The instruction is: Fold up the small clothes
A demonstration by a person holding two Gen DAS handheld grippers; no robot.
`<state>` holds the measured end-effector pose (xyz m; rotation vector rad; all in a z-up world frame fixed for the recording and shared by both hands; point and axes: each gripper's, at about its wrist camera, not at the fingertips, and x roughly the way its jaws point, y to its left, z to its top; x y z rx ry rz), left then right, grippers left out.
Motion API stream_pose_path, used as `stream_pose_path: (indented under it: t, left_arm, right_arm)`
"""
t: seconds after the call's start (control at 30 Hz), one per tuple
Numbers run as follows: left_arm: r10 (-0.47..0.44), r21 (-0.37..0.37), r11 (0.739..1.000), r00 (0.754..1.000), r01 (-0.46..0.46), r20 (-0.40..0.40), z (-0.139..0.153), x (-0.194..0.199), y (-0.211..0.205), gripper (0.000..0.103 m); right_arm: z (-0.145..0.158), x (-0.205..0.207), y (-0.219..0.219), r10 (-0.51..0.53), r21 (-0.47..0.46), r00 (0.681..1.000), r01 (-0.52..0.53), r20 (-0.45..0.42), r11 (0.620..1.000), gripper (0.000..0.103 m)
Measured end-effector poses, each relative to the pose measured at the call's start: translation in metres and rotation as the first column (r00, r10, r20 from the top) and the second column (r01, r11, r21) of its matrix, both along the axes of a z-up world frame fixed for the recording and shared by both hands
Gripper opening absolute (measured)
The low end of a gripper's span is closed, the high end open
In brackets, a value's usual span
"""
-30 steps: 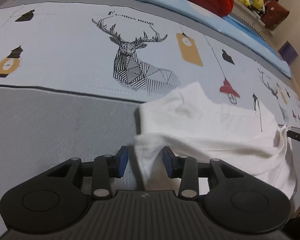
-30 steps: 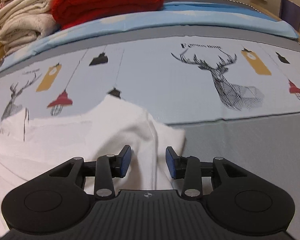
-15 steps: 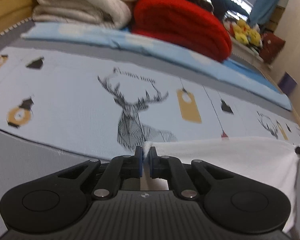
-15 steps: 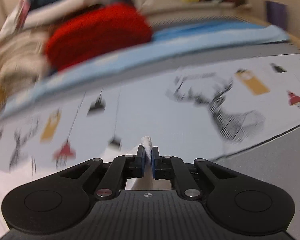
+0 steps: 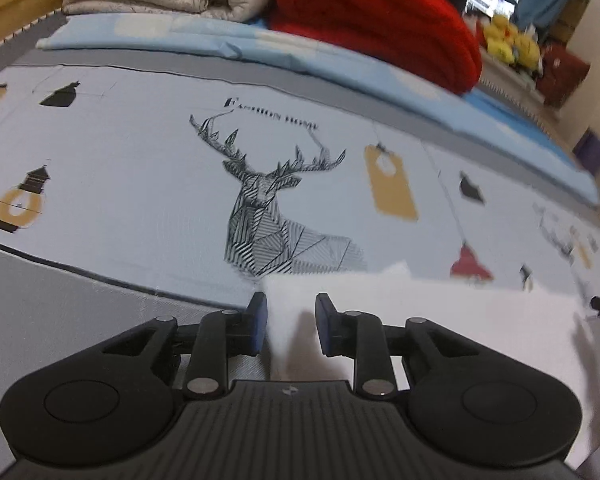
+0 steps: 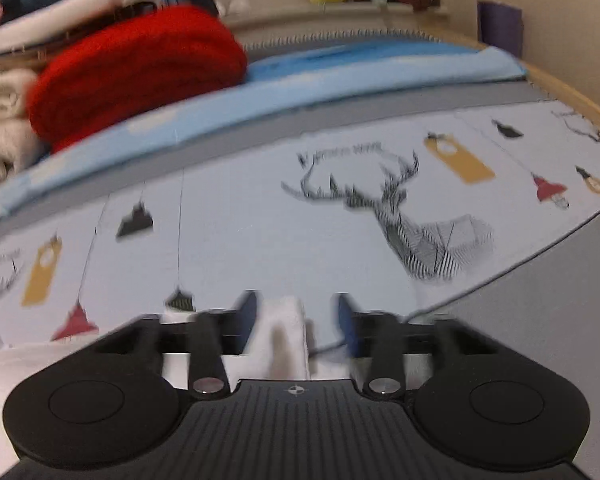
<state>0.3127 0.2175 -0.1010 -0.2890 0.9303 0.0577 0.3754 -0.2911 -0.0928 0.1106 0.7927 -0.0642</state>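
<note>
Left gripper: jaws apart, white garment corner between.
Right gripper: likewise, blurred.
Risk: fold slumps on bedsheet.

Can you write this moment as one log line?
left tool: open | right tool: open | white garment: between both tools' fingers, ungripped

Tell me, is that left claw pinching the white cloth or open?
Open. The left gripper has its blue-padded fingers spread apart, and the white cloth lies loose in the gap between them.
</note>
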Motion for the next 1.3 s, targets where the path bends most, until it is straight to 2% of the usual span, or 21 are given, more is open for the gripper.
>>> stream_pose_path:
  t: [0.07,0.17,0.23,0.3,0.37,0.43,0.57,0.63,0.67,0.7,0.77,0.8,0.83,0.87,0.9,0.93,0.97,1.0,1.17,1.27,1.3]
  left_arm:
    - [-0.013,-0.007,1.000,1.000,0.013,0.002,0.003,-0.006,0.001,0.029]
    - [0.023,-0.073,0.997,1.000,-0.024,-0.014,0.008,-0.024,0.009,0.029]
    - [0.040,-0.099,0.994,0.995,-0.049,-0.092,0.012,-0.035,0.011,0.029]
    - [0.044,-0.079,0.995,0.984,-0.058,-0.175,0.020,-0.050,0.010,0.029]
    - [0.022,-0.108,0.993,0.985,-0.041,-0.174,0.030,-0.071,0.009,0.029]
    - [-0.019,-0.156,0.988,0.986,-0.007,-0.166,0.034,-0.092,0.010,0.035]
    - [-0.087,-0.178,0.983,0.975,0.050,-0.205,0.018,-0.125,0.000,0.035]
    - [-0.110,-0.223,0.974,0.954,0.047,-0.280,-0.004,-0.132,-0.003,0.035]
    - [-0.113,-0.215,0.976,0.942,0.045,-0.316,-0.011,-0.133,-0.006,0.034]
    - [-0.119,-0.184,0.981,0.941,0.062,-0.318,-0.012,-0.134,-0.009,0.034]
    - [-0.150,-0.174,0.980,0.938,0.099,-0.311,-0.013,-0.135,-0.014,0.034]
    - [-0.163,-0.187,0.977,0.934,0.106,-0.318,-0.015,-0.136,-0.015,0.033]
    - [-0.167,-0.187,0.976,0.931,0.110,-0.326,-0.016,-0.137,-0.015,0.026]
    - [-0.170,-0.175,0.978,0.929,0.117,-0.330,-0.017,-0.139,-0.016,0.021]
    - [-0.180,-0.168,0.977,0.927,0.130,-0.328,-0.017,-0.140,-0.017,0.008]
    - [-0.196,-0.173,0.974,0.926,0.146,-0.322,-0.016,-0.143,-0.018,0.005]
    - [-0.210,-0.167,0.972,0.927,0.164,-0.310,-0.014,-0.146,-0.020,0.004]
    - [-0.218,-0.158,0.971,0.929,0.177,-0.300,-0.013,-0.147,-0.021,0.003]
    - [-0.222,-0.146,0.972,0.927,0.185,-0.303,-0.012,-0.150,-0.012,0.004]
    - [-0.220,-0.154,0.972,0.921,0.178,-0.322,-0.014,-0.149,-0.009,0.005]
    - [-0.214,-0.165,0.972,0.922,0.167,-0.322,-0.014,-0.147,-0.006,0.010]
  right_arm:
    - [-0.004,-0.002,0.003,0.033,-0.015,0.998,-0.034,-0.046,0.999,0.048]
    - [-0.010,-0.012,0.003,0.051,-0.019,0.990,-0.054,-0.132,0.998,0.048]
    - [-0.017,-0.024,0.003,0.072,0.005,0.973,-0.072,-0.220,0.997,0.048]
    - [-0.024,-0.040,0.003,0.071,-0.021,0.948,-0.082,-0.310,0.996,0.048]
    - [-0.024,-0.055,0.000,0.081,-0.006,0.930,-0.089,-0.358,0.996,0.048]
    - [-0.017,-0.070,-0.006,0.075,0.001,0.917,-0.080,-0.392,0.997,0.048]
    - [0.001,-0.103,-0.015,0.097,0.013,0.919,-0.099,-0.382,0.995,0.048]
    - [0.004,-0.119,-0.020,0.108,0.031,0.926,-0.104,-0.361,0.994,0.048]
    - [0.003,-0.125,-0.022,0.110,0.040,0.930,-0.102,-0.350,0.994,0.048]
    - [0.000,-0.129,-0.024,0.114,0.053,0.933,-0.102,-0.342,0.993,0.048]
    - [-0.015,-0.134,-0.026,0.099,0.068,0.904,-0.077,-0.416,0.995,0.046]
    - [-0.017,-0.134,-0.026,0.091,0.077,0.902,-0.064,-0.422,0.995,0.046]
    - [-0.018,-0.136,-0.024,0.095,0.072,0.903,-0.071,-0.418,0.995,0.046]
    - [-0.018,-0.138,-0.021,0.108,0.051,0.904,-0.095,-0.414,0.994,0.043]
    - [-0.020,-0.140,-0.018,0.118,0.032,0.902,-0.115,-0.416,0.993,0.037]
    - [-0.021,-0.141,-0.017,0.122,0.018,0.898,-0.126,-0.422,0.992,0.030]
    - [-0.022,-0.142,-0.018,0.118,0.012,0.895,-0.125,-0.431,0.992,0.013]
    - [-0.023,-0.144,-0.021,0.109,0.014,0.895,-0.114,-0.434,0.993,0.008]
    - [-0.013,-0.148,-0.037,0.081,0.077,0.914,-0.055,-0.396,0.996,0.005]
    - [-0.017,-0.148,-0.042,0.059,0.085,0.906,-0.025,-0.420,0.996,0.006]
    - [-0.017,-0.148,-0.041,0.062,0.080,0.904,-0.031,-0.423,0.996,0.008]
